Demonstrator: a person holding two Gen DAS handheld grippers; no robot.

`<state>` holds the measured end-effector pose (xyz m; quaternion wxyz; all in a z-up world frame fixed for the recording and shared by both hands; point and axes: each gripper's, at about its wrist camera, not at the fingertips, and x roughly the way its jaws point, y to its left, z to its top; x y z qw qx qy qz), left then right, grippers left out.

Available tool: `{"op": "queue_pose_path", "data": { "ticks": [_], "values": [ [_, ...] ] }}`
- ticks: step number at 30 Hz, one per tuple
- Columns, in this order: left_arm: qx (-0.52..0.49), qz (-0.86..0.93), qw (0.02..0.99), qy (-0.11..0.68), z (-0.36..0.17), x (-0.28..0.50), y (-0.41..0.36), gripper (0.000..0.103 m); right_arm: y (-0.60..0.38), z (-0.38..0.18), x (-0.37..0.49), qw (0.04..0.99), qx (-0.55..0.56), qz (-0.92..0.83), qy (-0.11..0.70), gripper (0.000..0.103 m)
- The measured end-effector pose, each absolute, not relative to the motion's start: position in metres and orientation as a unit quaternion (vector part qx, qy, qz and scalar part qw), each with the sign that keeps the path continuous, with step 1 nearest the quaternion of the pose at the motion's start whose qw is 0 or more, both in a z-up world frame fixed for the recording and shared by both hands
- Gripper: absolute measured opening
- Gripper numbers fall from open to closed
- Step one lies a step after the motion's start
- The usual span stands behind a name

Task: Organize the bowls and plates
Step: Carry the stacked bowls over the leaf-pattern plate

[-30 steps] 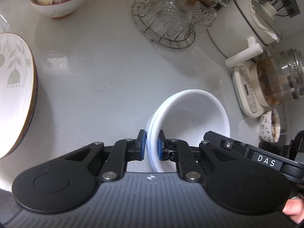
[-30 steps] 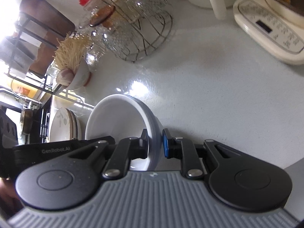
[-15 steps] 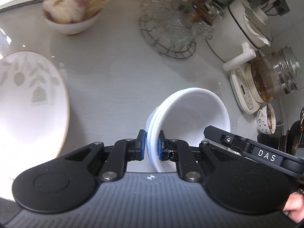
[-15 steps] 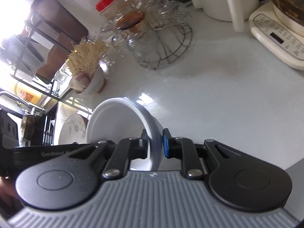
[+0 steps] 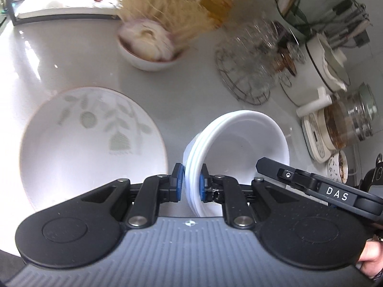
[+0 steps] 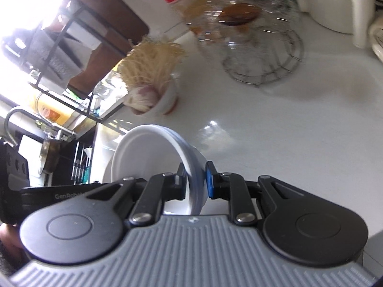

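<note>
While both pinch it from opposite sides, the bowl stack [image 5: 237,148] sits nearest the cameras, tilted on edge above the counter [image 5: 186,91]. The left hand-held gripper [image 5: 190,185] is clamped on the stack's near rim, blue pads either side of the nested rims. The right hand-held gripper [image 6: 195,183] grips the same bowl stack [image 6: 153,153] at its opposite rim, the inner finger inside the bowl and the blue pad [image 6: 210,181] on the outer wall; that pad looks just off the wall, contact hard to tell. In the left view the right gripper's black body crosses in front of the stack's right rim.

Just left of the stack lies a plate [image 5: 91,138] with a leaf pattern, flat on the counter. Beyond the stack and to its left stands a bowl of garlic [image 5: 149,45] with straw-like strands above it. Behind the stack and to the right, a wire rack [image 5: 251,71] holds glassware, blurred. Far right of the stack are a white pot [image 5: 320,64] and a glass kettle [image 5: 347,122] on a base.
</note>
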<state>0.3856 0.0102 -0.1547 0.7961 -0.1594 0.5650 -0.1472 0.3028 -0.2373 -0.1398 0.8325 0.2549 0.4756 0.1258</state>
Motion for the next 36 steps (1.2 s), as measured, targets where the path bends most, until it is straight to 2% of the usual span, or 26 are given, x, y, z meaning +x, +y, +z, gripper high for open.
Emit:
{"op": "queue_pose_path", "data": {
  "ticks": [13,22,36],
  "values": [
    [-0.193,-0.111,0.809,0.544,-0.153,0.392,0.082,0.016,-0.176,-0.136,0.33,0.825,0.219,0.164,0.494,0.02],
    [-0.198,-0.084,0.804,0.554,-0.17,0.389,0.128,0.016,-0.131,-0.153,0.333,0.805,0.211,0.175,0.527,0.019],
    [-0.175,-0.083,0.793,0.578,-0.195,0.401,0.144,0.016,-0.102,-0.172,0.333,0.807,0.185,0.157,0.538,0.02]
  ]
}}
